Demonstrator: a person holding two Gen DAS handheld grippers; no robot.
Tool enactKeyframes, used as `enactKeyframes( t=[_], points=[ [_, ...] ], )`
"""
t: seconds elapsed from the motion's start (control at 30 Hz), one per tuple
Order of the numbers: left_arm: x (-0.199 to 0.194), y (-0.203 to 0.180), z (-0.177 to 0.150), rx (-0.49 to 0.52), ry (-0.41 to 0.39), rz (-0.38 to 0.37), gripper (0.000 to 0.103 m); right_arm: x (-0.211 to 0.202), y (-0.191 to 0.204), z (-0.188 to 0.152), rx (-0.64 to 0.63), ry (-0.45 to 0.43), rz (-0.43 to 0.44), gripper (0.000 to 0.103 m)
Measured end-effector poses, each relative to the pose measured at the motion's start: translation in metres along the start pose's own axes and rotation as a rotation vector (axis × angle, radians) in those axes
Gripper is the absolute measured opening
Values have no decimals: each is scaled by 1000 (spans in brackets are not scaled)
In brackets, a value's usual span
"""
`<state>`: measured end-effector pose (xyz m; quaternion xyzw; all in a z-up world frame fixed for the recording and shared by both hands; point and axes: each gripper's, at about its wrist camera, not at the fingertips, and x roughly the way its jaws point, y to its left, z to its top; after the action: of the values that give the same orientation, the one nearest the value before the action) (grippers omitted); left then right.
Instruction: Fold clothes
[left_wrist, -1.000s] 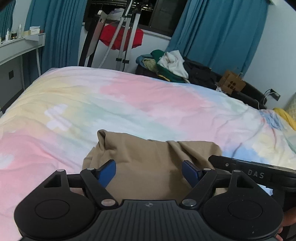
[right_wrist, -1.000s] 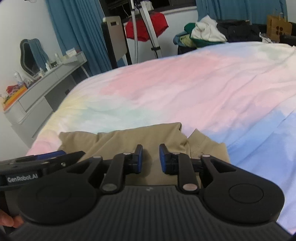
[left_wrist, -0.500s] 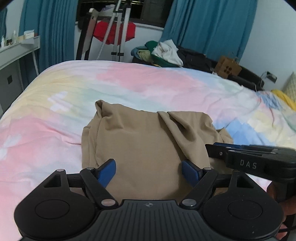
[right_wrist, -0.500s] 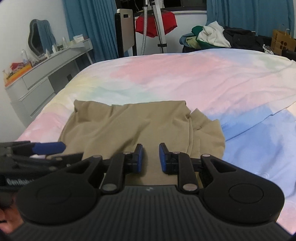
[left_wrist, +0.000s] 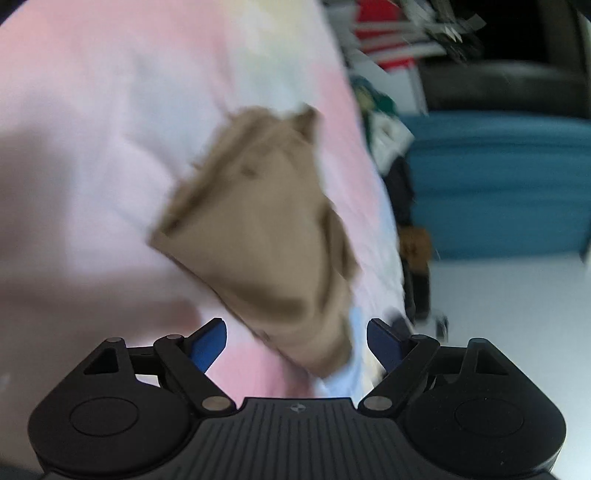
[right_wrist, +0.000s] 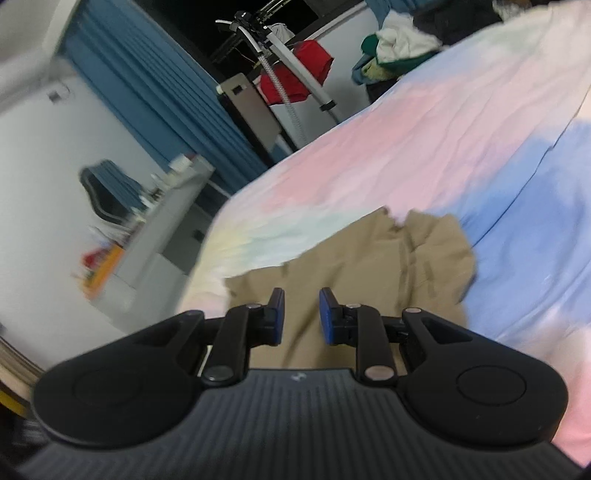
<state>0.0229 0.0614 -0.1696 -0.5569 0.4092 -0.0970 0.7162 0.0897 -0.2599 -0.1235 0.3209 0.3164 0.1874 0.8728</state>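
Observation:
A tan garment (left_wrist: 266, 236) lies folded on the pastel tie-dye bedspread (left_wrist: 92, 155); it also shows in the right wrist view (right_wrist: 369, 266). My left gripper (left_wrist: 295, 341) is open wide and empty, held above the garment's near corner, with the view rolled sideways and blurred. My right gripper (right_wrist: 301, 314) has its jaws a narrow gap apart with nothing between them, above the garment's near edge and tilted.
The bedspread (right_wrist: 461, 122) stretches away on the right. A grey dresser (right_wrist: 162, 229), blue curtains (right_wrist: 147, 92), a stand with a red cloth (right_wrist: 295, 74) and a pile of clothes (right_wrist: 399, 48) lie beyond the bed.
Both grippers have lifted and rolled sharply; the left view has turned almost sideways and blurred, the right has tilted. The garment lies where it was. Jaw openings are unchanged.

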Motion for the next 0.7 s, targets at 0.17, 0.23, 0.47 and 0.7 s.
enactKeyframes(
  t=[0.17, 0.23, 0.47, 0.7],
  points=[
    [19, 18, 19, -93, -72, -1, 60, 10, -6, -8, 167, 76, 126, 24],
    [21, 14, 21, -60, -94, -5, 45, 16, -10, -14, 242, 119, 168, 24],
    [13, -13, 19, 93, -162, -46, 22, 47, -20, -38, 458, 239, 276, 28],
    [9, -21, 12, 113, -185, -83, 21, 64, -54, -53, 773, 223, 379, 41]
  ],
)
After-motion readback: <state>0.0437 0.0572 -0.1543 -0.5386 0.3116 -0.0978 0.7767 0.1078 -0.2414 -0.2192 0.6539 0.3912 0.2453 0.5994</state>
